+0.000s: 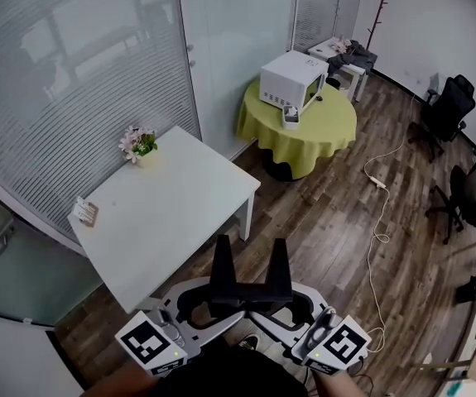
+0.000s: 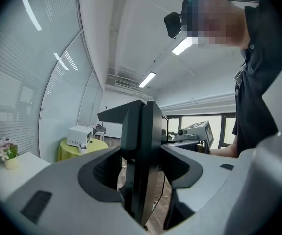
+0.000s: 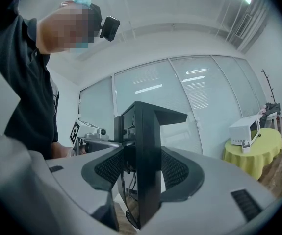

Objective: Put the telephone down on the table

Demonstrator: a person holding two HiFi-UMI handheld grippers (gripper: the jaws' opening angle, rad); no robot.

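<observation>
Both grippers are held low in front of the person, jaws pointing up and away. The left gripper (image 1: 222,246) (image 2: 141,104) is shut with nothing between its black jaws. Just to its right, the right gripper (image 1: 280,246) (image 3: 138,105) is shut and empty too. A small white device, apparently the telephone (image 1: 291,119) (image 2: 84,148) (image 3: 245,145), stands in front of a white microwave (image 1: 294,79) on the round yellow-green table (image 1: 329,131), far from both grippers. The white square table (image 1: 167,213) lies closer, ahead and to the left.
A small vase of flowers (image 1: 138,144) stands at the white table's far corner and a small card holder (image 1: 84,212) at its left edge. A white cable (image 1: 378,222) trails over the wood floor. Black office chairs (image 1: 449,110) stand at the right. Glass walls with blinds run along the left.
</observation>
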